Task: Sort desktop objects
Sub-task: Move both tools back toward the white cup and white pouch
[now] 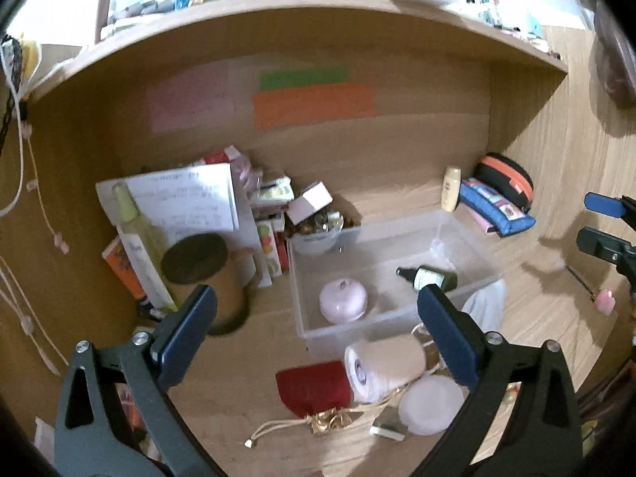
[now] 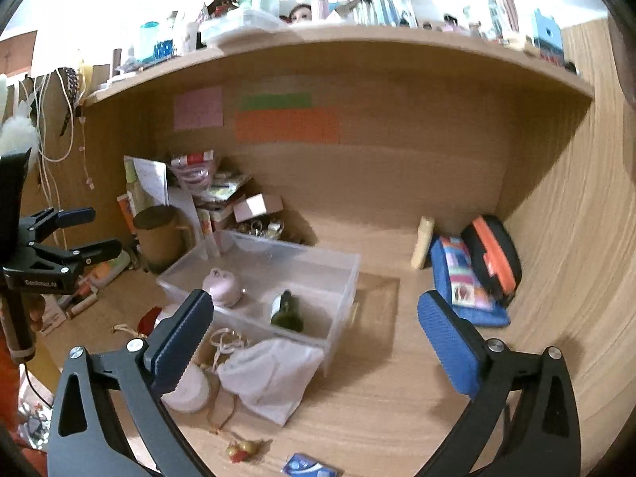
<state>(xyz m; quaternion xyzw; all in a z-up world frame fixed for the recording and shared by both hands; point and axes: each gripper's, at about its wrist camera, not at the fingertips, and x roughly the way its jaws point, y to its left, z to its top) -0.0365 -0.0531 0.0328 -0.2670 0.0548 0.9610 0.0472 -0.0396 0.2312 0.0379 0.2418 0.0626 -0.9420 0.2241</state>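
Sorting looked barely begun. Clear bin (image 1: pixel 391 320) on counter (image 2: pixel 377 417) held only pink round case (image 1: pixel 342 301) and dark green bottle (image 1: pixel 431 277). Red pouch (image 1: pixel 314 385), white roll (image 1: pixel 383 363), white cloth (image 2: pixel 274 373) lay outside, just beside bin. Left claw (image 1: pixel 318 332) and right claw (image 2: pixel 314 342) both spread wide, empty.

One clear bin (image 1: pixel 397 314) holds two things: one pink round case (image 1: pixel 342 301), one dark green bottle (image 1: pixel 431 277); three coloured notes behind.

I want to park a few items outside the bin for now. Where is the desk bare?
Bare wood lies right of the clear bin, before the blue pouch, and behind the bin up to the back wall. The left corner by the brown canister and the bin's front near the white cloth are crowded.
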